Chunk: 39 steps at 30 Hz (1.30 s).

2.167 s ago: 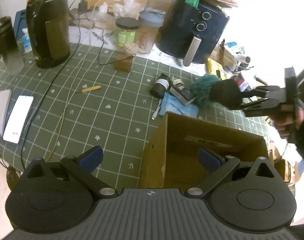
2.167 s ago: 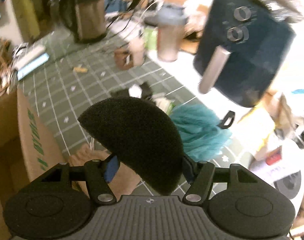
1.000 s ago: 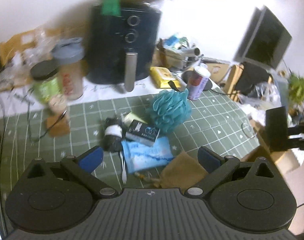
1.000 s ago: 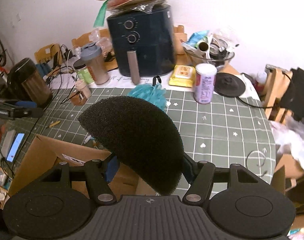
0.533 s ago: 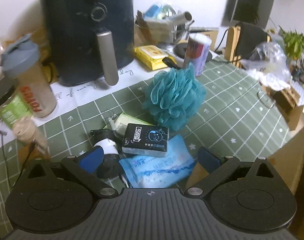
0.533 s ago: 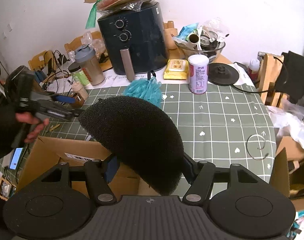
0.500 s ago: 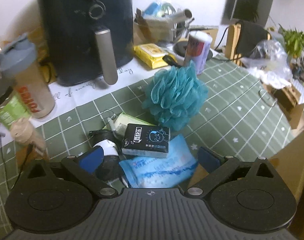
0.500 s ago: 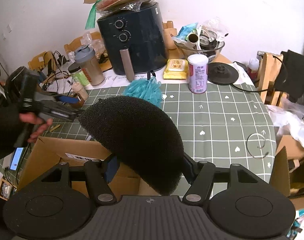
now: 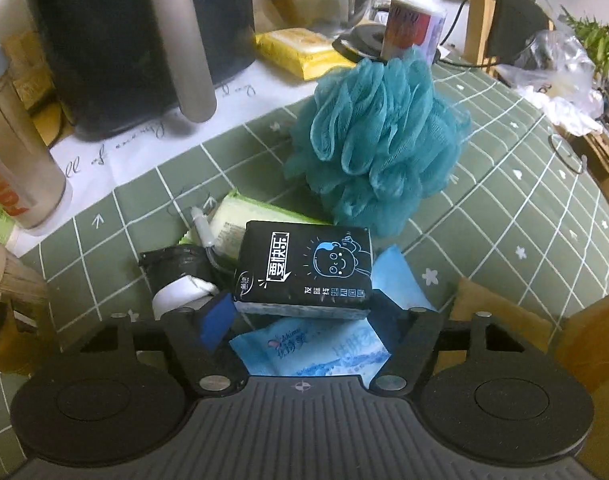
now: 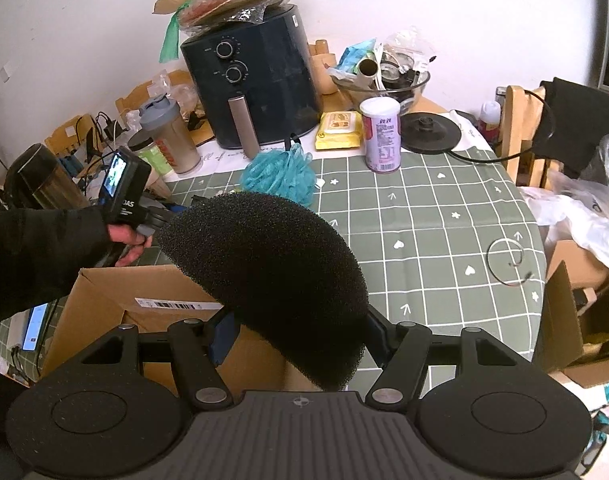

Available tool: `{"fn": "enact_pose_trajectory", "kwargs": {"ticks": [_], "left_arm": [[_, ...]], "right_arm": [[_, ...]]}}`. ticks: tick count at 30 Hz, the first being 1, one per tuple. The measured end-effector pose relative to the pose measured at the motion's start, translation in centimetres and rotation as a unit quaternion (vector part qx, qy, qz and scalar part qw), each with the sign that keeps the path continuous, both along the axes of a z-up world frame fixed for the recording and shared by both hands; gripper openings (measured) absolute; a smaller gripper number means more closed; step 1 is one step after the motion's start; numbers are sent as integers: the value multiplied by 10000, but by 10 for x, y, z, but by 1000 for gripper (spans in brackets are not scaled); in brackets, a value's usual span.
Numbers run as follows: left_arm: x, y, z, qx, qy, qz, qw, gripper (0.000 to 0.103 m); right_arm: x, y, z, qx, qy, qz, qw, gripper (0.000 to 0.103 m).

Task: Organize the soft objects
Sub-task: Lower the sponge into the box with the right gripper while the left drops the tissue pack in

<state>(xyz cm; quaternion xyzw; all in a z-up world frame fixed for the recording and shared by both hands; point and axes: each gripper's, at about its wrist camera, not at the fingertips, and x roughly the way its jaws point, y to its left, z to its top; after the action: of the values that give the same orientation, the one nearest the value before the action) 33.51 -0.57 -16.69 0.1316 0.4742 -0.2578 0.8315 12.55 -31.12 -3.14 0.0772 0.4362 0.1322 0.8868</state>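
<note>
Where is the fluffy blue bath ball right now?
The teal bath pouf sits on the green checked tablecloth, in front of the dark air fryer. In the left wrist view it is just behind the black tissue pack.

The worktop [image 10: 444,236] right of the blue puff [image 10: 280,176] is bare and open. Left of the puff, packs and bottles crowd together.

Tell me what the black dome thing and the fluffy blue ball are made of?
The black sponge looks like open-cell foam: matte, with a rough, pitted surface. The blue bath pouf looks like gathered plastic mesh netting, going by its see-through ruffled folds. Both seem soft.
</note>
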Motion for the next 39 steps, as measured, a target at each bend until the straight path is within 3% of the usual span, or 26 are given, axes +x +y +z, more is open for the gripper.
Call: {"fn": "enact_pose_trajectory", "kwargs": {"ticks": [16, 39], "left_arm": [[-38, 11, 58, -263, -497, 20, 9984, 69], [-150, 19, 146, -630, -986, 251, 9928, 69]], "right_arm": [[-2, 2, -2, -21, -19, 62, 10000, 67], [-3, 26, 14, -94, -101, 714, 9974, 67]]}}
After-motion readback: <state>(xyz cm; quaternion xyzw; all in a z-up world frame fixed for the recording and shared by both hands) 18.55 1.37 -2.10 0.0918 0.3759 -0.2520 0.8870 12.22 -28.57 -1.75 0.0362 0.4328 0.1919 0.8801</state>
